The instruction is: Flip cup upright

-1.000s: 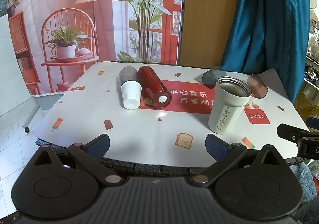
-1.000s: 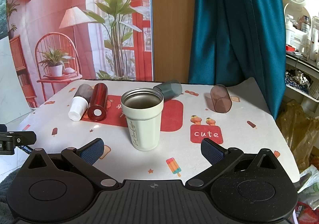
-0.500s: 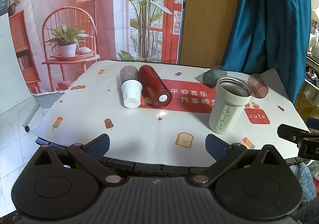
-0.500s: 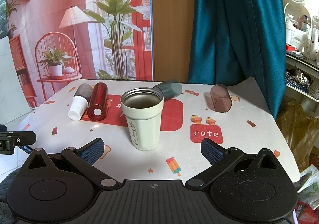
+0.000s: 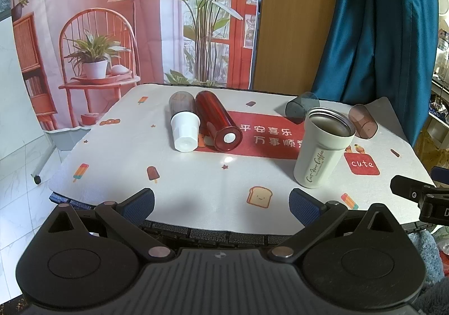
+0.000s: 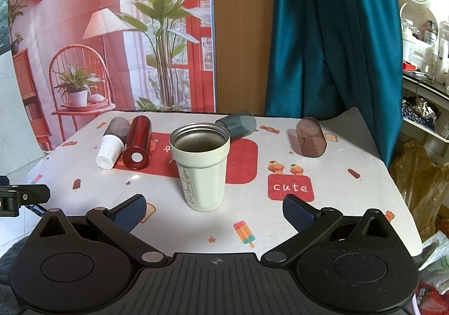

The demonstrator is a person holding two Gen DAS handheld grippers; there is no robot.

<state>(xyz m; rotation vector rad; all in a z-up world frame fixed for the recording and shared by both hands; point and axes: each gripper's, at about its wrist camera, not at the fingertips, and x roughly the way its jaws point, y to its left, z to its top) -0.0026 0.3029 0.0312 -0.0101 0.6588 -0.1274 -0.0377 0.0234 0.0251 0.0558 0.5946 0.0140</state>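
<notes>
A pale green cup point(image 6: 201, 166) with a steel lining stands upright, mouth up, on the table; it also shows in the left wrist view point(image 5: 322, 148). My right gripper point(image 6: 214, 212) is open and empty just in front of it. My left gripper point(image 5: 221, 207) is open and empty at the table's front edge, left of the cup. Several other cups lie on their sides: a red one point(image 5: 217, 121), a white and brown one point(image 5: 183, 124), a blue-grey one point(image 6: 237, 124) and a brown one point(image 6: 310, 137).
The table point(image 6: 350, 174) has a white cloth with red patches and cartoon prints. A teal curtain point(image 6: 331, 34) and a wooden panel point(image 6: 241, 34) stand behind it. Shelves with clutter point(image 6: 421, 48) are at the right.
</notes>
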